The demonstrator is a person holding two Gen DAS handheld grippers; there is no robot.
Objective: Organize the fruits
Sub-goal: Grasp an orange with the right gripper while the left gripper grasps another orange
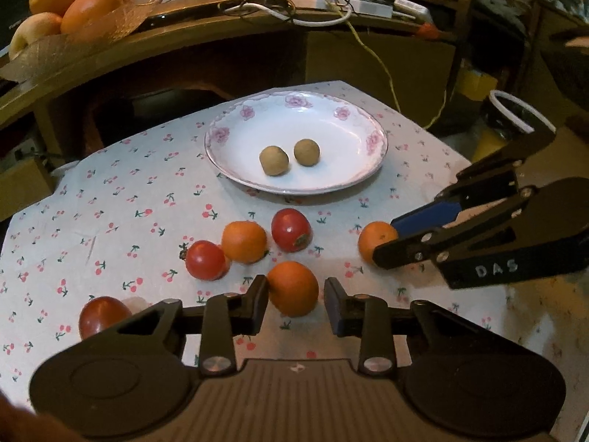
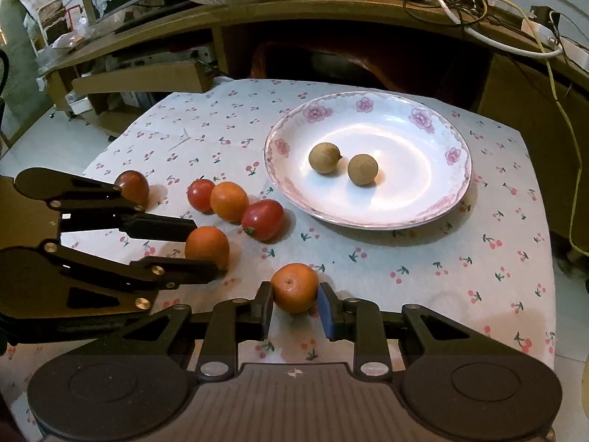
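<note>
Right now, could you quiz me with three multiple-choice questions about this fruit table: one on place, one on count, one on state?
1. Where do the two brown fruits lie?
A on the cloth
B in the plate
C in the shelf bowl

2. How many red tomatoes are on the cloth?
A one
B three
C five

3. What is the right gripper doing?
A hanging wide open
B closed on an orange
C holding a tomato

Answers: 1 B, both sit inside the flowered rim; 2 B, three red ones show in the left view; 3 B, its fingers press the orange's sides.
</note>
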